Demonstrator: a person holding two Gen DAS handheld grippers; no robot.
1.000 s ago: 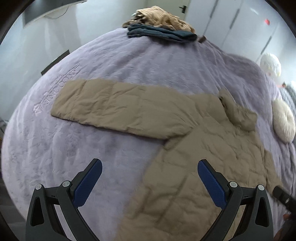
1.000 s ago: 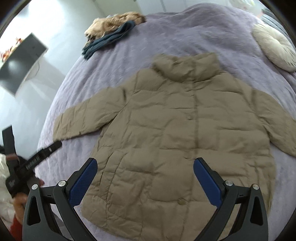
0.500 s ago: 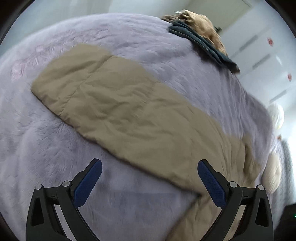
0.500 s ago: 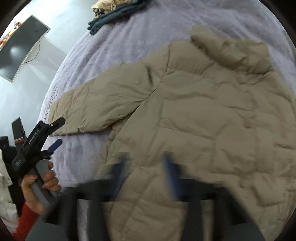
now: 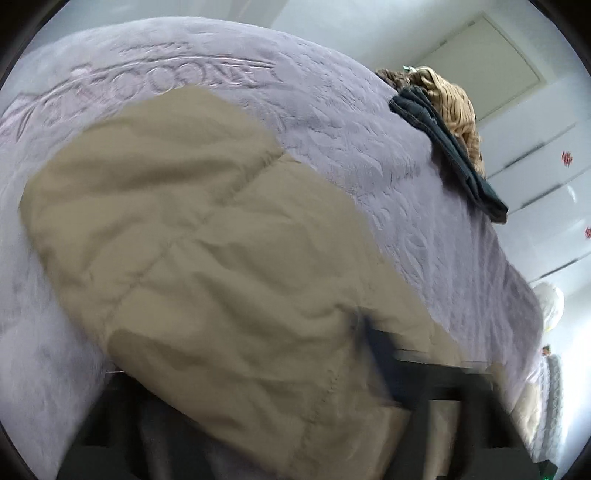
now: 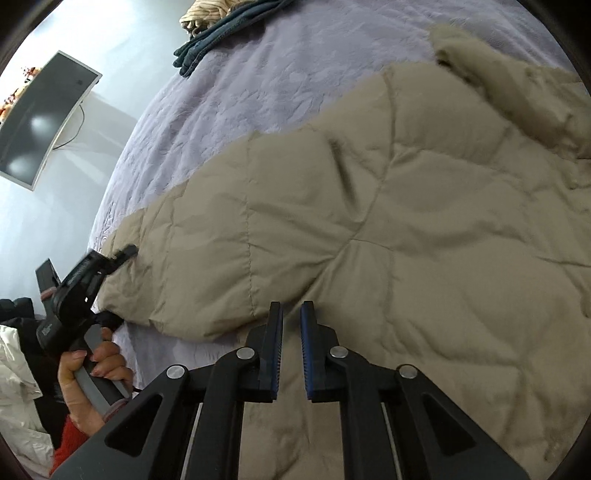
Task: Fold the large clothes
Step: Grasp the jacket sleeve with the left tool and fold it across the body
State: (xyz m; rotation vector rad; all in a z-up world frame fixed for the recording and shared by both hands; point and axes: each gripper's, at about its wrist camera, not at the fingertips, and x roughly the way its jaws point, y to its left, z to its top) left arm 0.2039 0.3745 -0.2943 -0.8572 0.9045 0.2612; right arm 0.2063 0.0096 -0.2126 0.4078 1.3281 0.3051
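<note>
A tan quilted puffer jacket [image 6: 424, 236] lies flat on the lilac bedspread [image 6: 258, 74]. Its sleeve [image 5: 207, 251] fills the left wrist view. My left gripper [image 6: 116, 284] sits at the sleeve's cuff end in the right wrist view, one finger over the cuff and one under it. In its own view the fingers are blurred and partly hidden under the fabric. My right gripper [image 6: 291, 314] hovers at the armpit, where sleeve meets body. Its blue-padded jaws stand nearly together with a narrow gap and no cloth between them.
A pile of dark blue and tan striped clothes [image 5: 447, 122] lies at the far bed edge; it also shows in the right wrist view [image 6: 225, 29]. A monitor [image 6: 40, 122] hangs on the left wall. White wardrobe doors [image 5: 535, 155] stand behind the bed.
My left gripper moved along the sleeve to its cuff and closed in around it. My right gripper dropped toward the armpit and its jaws closed from wide open to nearly together.
</note>
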